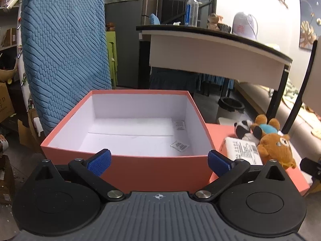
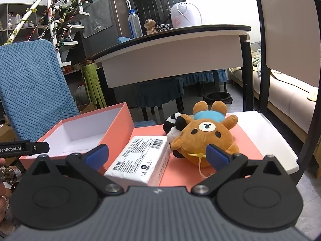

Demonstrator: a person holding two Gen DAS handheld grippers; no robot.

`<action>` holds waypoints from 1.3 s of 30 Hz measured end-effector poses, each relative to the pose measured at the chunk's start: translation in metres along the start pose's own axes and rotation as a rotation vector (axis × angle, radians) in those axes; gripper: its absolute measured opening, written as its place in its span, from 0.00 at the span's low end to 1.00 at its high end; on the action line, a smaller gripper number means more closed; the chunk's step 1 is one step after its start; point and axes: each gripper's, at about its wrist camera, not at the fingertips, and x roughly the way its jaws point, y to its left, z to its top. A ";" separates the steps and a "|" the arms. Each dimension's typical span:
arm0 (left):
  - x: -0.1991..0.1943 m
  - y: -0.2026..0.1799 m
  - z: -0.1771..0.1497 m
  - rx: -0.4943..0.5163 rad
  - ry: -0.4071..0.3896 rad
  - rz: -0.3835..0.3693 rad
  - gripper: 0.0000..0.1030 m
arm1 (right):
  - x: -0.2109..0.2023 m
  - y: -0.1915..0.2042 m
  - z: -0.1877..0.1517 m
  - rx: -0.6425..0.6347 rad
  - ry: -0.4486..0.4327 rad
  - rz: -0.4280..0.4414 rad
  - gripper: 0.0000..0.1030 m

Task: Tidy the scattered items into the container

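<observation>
Largest in view: salmon-pink box (image 1: 128,160), lid off, white inside, standing on a low surface (image 2: 270,140) next to a blue-covered chair back (image 1: 64,56). Nothing of the scattered items inside yet; only two small paper sachets (image 1: 179,146) on the box floor, probably desiccant packs. So, task judged as not started: everything is left to do.

Just right of the box, a pink flat sheet (image 2: 246,138), maybe the lid, carrying the three items. Brown bear plush (image 2: 202,138) with a blue top, lying on its back, touching a black-and-white plush (image 2: 170,124) half hidden behind it. White tissue pack (image 2: 140,158) just beside the box wall and close to the bear.

Left tool (image 1: 159,161) released, pads wide apart, empty, facing the near wall of the box. Right tool (image 2: 156,156) also released and empty, the tissue pack between its pads but not clamped, right pad in front of the bear.

Writing: "GenRobot.AI" readable on the other tool's side in the right wrist view. Tissue pack label with a barcode, Chinese characters and small print too fine to read surely.
</observation>
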 end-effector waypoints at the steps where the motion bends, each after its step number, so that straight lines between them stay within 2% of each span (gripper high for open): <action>1: -0.001 -0.001 -0.001 0.014 -0.003 0.008 1.00 | 0.000 0.000 0.000 0.000 -0.001 0.000 1.00; 8: -0.003 0.000 -0.005 0.034 -0.010 0.023 1.00 | 0.003 0.012 -0.001 -0.010 -0.007 -0.004 1.00; 10: 0.000 0.001 -0.005 0.034 -0.015 0.008 1.00 | 0.002 -0.005 0.002 0.035 -0.007 -0.002 1.00; 13: -0.017 0.020 -0.010 0.052 -0.023 0.003 1.00 | 0.003 -0.010 0.002 0.037 -0.005 -0.002 1.00; 15: 0.001 -0.006 0.000 0.082 -0.046 0.035 1.00 | 0.004 -0.007 0.001 0.027 -0.009 -0.005 1.00; 18: -0.004 -0.015 0.001 0.119 -0.124 0.128 1.00 | 0.004 -0.008 0.001 0.029 -0.015 -0.005 1.00; 20: -0.005 -0.020 0.002 0.142 -0.132 0.143 1.00 | 0.004 -0.010 0.001 0.033 -0.021 -0.008 1.00; 30: 0.003 -0.014 -0.002 0.112 -0.031 0.095 1.00 | 0.000 -0.015 -0.001 0.037 -0.031 -0.020 1.00; 34: -0.001 -0.010 -0.005 0.087 -0.051 0.070 1.00 | -0.002 -0.017 -0.002 0.028 -0.036 -0.030 1.00; 39: -0.002 -0.017 -0.003 0.101 -0.064 0.083 1.00 | -0.004 -0.020 -0.001 0.037 -0.046 -0.029 1.00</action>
